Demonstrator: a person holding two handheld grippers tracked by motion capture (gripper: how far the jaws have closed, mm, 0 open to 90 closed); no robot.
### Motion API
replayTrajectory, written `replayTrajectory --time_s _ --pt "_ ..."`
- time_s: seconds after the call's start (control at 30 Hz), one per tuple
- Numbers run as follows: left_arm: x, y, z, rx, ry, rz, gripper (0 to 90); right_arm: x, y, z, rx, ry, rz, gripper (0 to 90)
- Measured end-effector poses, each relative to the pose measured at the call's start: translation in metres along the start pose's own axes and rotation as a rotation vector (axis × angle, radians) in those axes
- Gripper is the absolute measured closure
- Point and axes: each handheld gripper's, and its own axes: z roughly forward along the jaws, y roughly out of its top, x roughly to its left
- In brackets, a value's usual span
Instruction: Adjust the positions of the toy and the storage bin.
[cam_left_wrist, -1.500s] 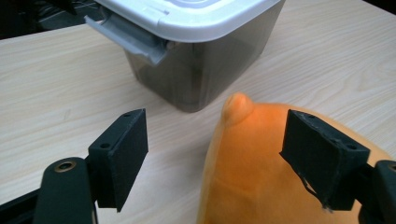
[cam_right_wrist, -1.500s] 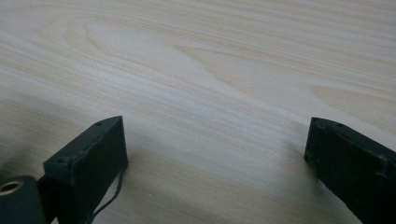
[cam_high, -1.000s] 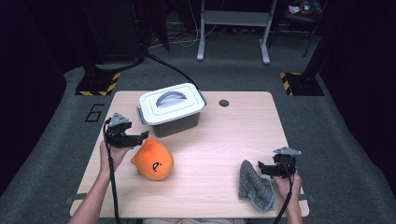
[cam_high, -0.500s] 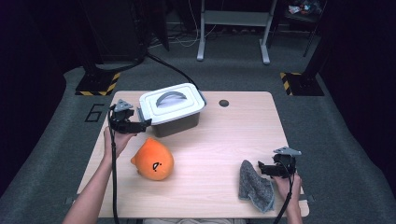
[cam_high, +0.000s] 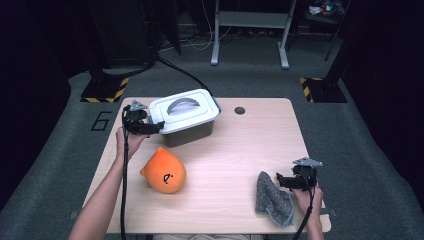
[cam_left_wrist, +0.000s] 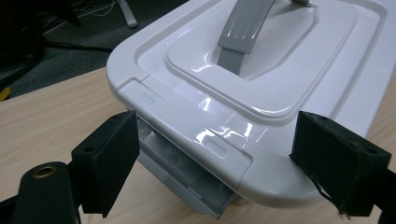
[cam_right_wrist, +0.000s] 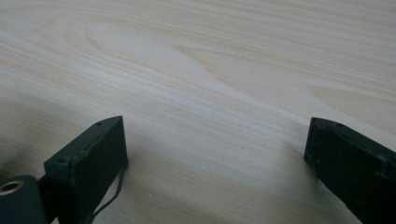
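White plastic box (cam_high: 186, 116) with a grey handle (cam_high: 181, 105) is sitting at the table's (cam_high: 235, 155) far left side — the left tool (cam_high: 150, 127) is hanging at its near-left corner, jaws apart around the lid's edge, not pressing. Nearer sits an orange plush toy (cam_high: 165, 171). Right tool (cam_high: 282, 181) is resting open beside a grey cloth (cam_high: 272, 200).

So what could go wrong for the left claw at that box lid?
The left claw, open, straddles the lid's latch edge without gripping; closing here may pinch only the rim and slip off. Pushing could slide the white box across the table. The orange plush sits close behind the forearm.
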Motion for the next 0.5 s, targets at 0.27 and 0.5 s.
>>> replayTrajectory --time_s 0.27,0.5 --pt "-0.0005 -0.0006 0.0082 0.008 -0.034 -0.014 16.1 0.0001 -0.0001 -0.0001 -0.001 0.0 -0.001 5.1" --pt "-0.0055 0.002 0.0104 0.016 -0.034 -0.012 16.3 0.0 -0.0001 0.0 -0.004 -0.001 -0.005 5.1"
